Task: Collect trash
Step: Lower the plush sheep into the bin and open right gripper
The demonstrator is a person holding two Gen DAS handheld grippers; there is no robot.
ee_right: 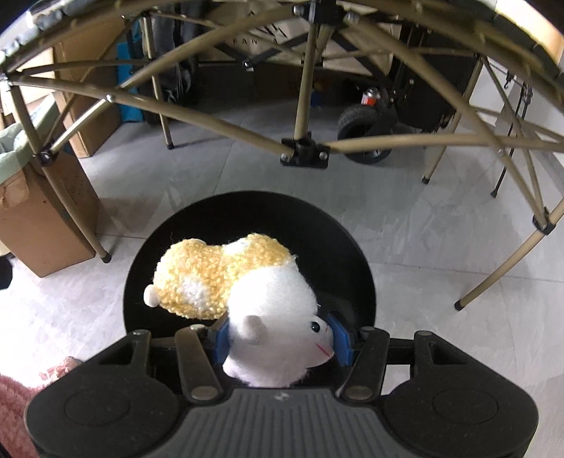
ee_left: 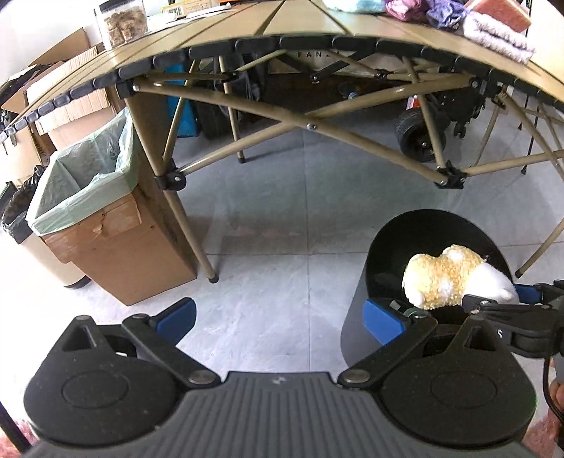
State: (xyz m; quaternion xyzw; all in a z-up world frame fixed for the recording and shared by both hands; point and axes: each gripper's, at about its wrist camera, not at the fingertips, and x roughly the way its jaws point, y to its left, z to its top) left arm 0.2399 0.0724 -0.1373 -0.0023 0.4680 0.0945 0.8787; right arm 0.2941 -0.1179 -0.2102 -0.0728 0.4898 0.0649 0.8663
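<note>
A plush toy [ee_right: 225,278] with a fuzzy yellow body and a white head hangs over the mouth of a round black bin [ee_right: 246,211] on the grey tiled floor. My right gripper [ee_right: 280,338] is shut on the toy's white head, one blue pad on each side. From the left wrist view, the same toy [ee_left: 440,278] sits above the black bin [ee_left: 423,229] at the lower right. My left gripper [ee_left: 278,313] is open over bare floor, left of the bin, with nothing between its fingers.
A cardboard box [ee_left: 116,253] lined with a green bag stands on the left beside a table leg. The tan folding table [ee_left: 282,28] spans the top, with cloths [ee_left: 493,31] and a clear jar [ee_left: 121,21] on it. A wheeled cart [ee_left: 419,137] is parked beyond its crossed legs.
</note>
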